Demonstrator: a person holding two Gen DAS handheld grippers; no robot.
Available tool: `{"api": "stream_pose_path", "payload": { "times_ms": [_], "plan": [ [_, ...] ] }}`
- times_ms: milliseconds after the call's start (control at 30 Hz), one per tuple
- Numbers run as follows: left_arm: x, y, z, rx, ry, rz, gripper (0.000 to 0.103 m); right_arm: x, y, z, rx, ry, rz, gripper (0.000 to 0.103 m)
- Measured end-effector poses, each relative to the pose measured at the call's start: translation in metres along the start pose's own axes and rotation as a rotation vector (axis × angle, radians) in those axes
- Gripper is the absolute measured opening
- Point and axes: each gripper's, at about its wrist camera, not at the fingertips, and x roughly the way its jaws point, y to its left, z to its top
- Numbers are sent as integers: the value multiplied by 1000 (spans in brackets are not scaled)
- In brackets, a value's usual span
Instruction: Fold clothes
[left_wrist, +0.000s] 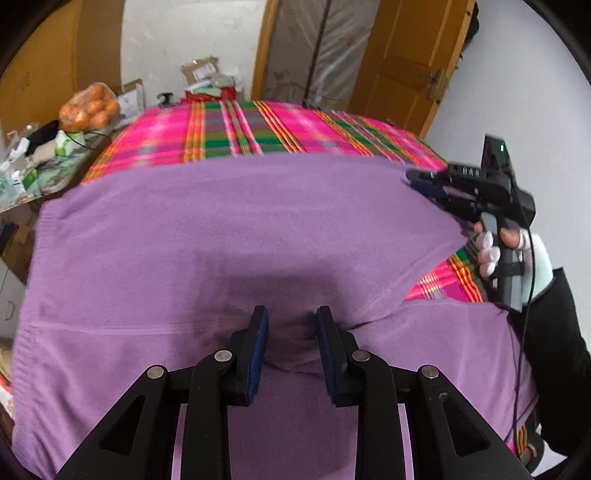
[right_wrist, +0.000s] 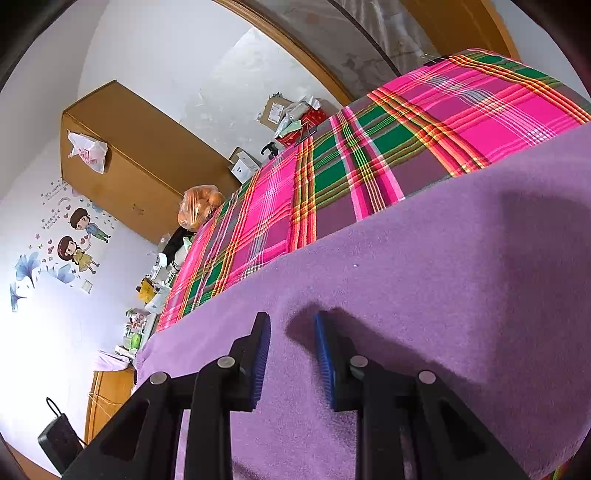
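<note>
A purple sweater (left_wrist: 221, 229) lies spread flat across a bed covered by a pink, green and orange plaid blanket (left_wrist: 258, 129). My left gripper (left_wrist: 291, 317) is open low over the sweater's near part, with a raised fold of purple cloth between its blue pads. To the right, a sleeve angles off and leaves a wedge of blanket showing. My right gripper (left_wrist: 421, 181), held by a white-gloved hand (left_wrist: 491, 254), reaches the sweater's far right edge. In the right wrist view that gripper (right_wrist: 291, 325) is open just above the sweater (right_wrist: 406, 277), with its shadow on the cloth.
A bag of oranges (left_wrist: 88, 107) and a cluttered side table (left_wrist: 33, 166) stand left of the bed. Cardboard boxes (left_wrist: 201, 70) sit beyond the bed's far end. A wooden door (left_wrist: 406, 66) is at the back right, and a brown wardrobe (right_wrist: 140, 155) is against the wall.
</note>
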Motion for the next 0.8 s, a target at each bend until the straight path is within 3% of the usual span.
{"api": "stream_pose_path", "payload": {
  "times_ms": [167, 367, 400, 600, 667, 800],
  "plan": [
    [-16, 35, 18, -47, -25, 140, 28, -11, 0, 1, -10, -72, 0, 29],
    [-2, 77, 60, -113, -32, 264, 28, -18, -3, 2, -2, -108, -28, 29],
    [4, 84, 67, -132, -28, 287, 28, -20, -3, 3, -5, -117, -46, 29],
    [59, 115, 92, -219, 33, 341, 28, -41, 6, 5, -75, -193, -351, 29],
    [72, 119, 93, -225, 54, 338, 28, -38, -5, 7, -45, -168, -399, 28],
    [82, 123, 95, -205, 49, 338, 28, -42, -16, 9, 6, -182, -437, 13]
  ]
}}
